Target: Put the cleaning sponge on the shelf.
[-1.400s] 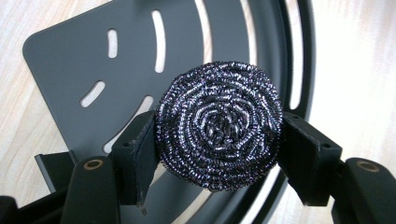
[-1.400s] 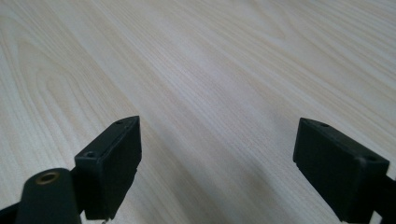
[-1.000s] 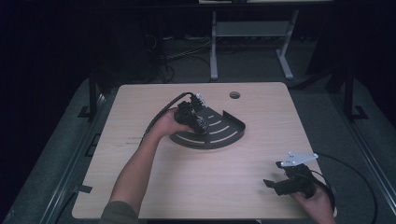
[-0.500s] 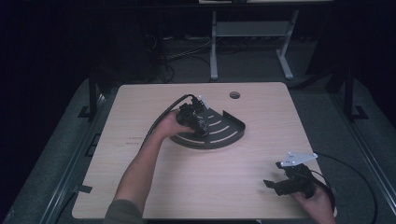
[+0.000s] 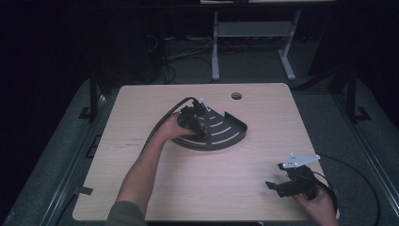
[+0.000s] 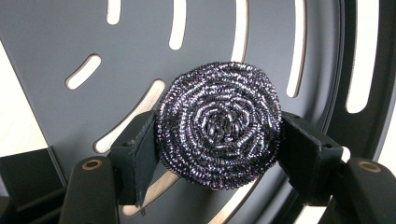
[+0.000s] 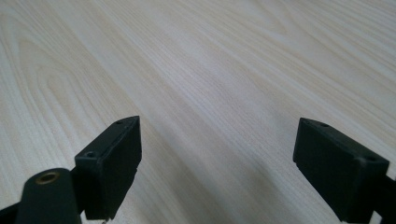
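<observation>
The left hand-held gripper [image 6: 219,154] clasps a steel scourer [image 6: 219,123] over the slotted dark tray [image 5: 230,134] mid-worktop [image 5: 141,103]; loose wires could snag a slot. By the front right corner, the right hand-held gripper [image 7: 217,161] gapes idle.

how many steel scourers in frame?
1. The steel scourer sits between the left gripper jaws, which press its sides, over the slotted black tray. Others may hide under the hand.
</observation>
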### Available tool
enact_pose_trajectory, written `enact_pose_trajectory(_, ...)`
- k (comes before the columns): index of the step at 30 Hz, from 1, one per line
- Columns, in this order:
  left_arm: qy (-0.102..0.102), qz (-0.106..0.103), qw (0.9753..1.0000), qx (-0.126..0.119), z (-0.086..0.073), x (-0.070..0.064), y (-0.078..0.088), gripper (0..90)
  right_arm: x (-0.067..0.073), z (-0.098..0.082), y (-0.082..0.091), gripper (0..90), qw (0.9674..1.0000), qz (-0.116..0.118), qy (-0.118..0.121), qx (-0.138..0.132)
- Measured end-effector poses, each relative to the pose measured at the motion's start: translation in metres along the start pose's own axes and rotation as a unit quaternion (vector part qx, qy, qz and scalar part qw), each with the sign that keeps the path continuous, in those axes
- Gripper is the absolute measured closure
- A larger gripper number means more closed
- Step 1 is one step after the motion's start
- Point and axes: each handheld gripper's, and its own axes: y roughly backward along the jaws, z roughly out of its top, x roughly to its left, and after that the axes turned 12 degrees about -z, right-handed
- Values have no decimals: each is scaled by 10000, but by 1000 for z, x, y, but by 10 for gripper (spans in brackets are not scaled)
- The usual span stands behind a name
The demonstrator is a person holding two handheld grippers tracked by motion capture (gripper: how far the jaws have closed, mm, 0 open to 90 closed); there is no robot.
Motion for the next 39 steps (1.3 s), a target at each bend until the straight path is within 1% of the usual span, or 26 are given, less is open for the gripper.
enact_pose_trajectory(2,-2,-2,10000,45,0,0,-2,325,0,0,0,151,10000,4,9,3)
enact_pose_trajectory(10,6,11,10000,31,-1,1,-2,317,0,0,-1,150,10000,25,11,8)
enact_pose_trajectory(18,-6,46,10000,-13,-1,0,3,281,-1,1,-2,150,10000,16,-17,37)
enact_pose_trajectory(22,22,68,10000,-57,-2,-1,6,256,-2,1,-3,150,10000,26,16,66)
enact_pose_trajectory(25,-35,95,9999,-53,-2,-4,9,244,-2,1,-3,150,10000,0,-39,53)
enact_pose_trajectory(29,-35,92,9999,-38,-3,-5,12,227,-3,1,-5,147,9999,2,-77,100)
enact_pose_trajectory(32,-59,110,9999,-67,-4,-7,14,227,-2,0,-5,148,9998,-2,-101,141)
enact_pose_trajectory(39,-134,120,9998,-91,-5,-14,21,227,-3,0,-4,148,9998,-22,-123,132)
